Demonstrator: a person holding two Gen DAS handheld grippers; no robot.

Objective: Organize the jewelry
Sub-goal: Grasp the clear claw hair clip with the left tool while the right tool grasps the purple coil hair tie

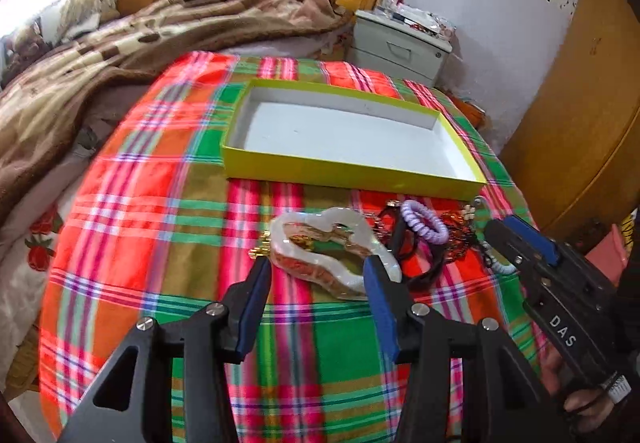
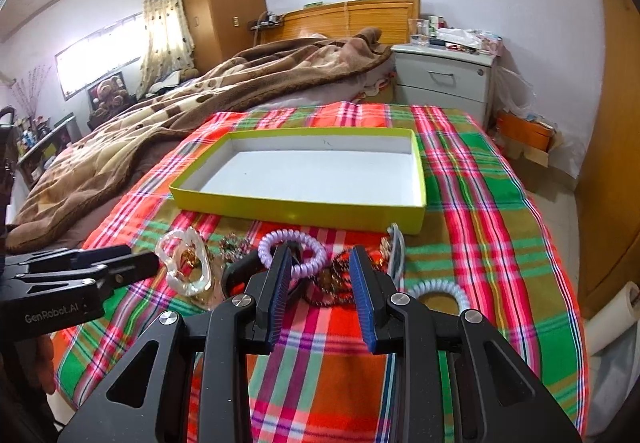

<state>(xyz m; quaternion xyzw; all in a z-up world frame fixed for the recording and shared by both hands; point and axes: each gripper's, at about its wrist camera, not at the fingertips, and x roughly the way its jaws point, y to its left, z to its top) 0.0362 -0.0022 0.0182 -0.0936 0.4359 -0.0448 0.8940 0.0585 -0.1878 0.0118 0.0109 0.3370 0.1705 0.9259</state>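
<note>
From the left wrist camera, the left gripper [image 1: 316, 271] hangs over a plaid cloth [image 1: 160, 203] spread across the bed, its 2 blue-padded fingers spread wide. A pearly white wavy hair clip [image 1: 340, 247] lies on the cloth between and just beyond the tips; the pads do not press on it. To its right sits a lilac coil hair tie [image 1: 424, 221] on top of a black band [image 1: 424, 267] and a tangle of dark red beads [image 1: 460, 239]. A small gold piece [image 1: 260, 249] peeks out at the clip's left edge. Beyond the pile, a shallow yellow-green box [image 1: 348, 171] with a white inside stands empty on the cloth. The right gripper [image 1: 504, 235] enters from the right edge, its tip near the beads.

From the right wrist camera, the right gripper [image 2: 320, 263] has its jaws partly apart with nothing clamped; the lilac coil hair tie [image 2: 292, 247] and the dark beads [image 2: 336, 283] lie just past the tips. A pale coil tie [image 2: 440, 289] rests to the right, beside a grey-blue cord [image 2: 396, 251]. The hair clip [image 2: 186, 263] looks clear and glassy here, with the left gripper [image 2: 152, 267] reaching in from the left toward it; whether its fingertip touches the clip is hard to tell. The box [image 2: 300, 209] sits behind the jewelry.
</note>
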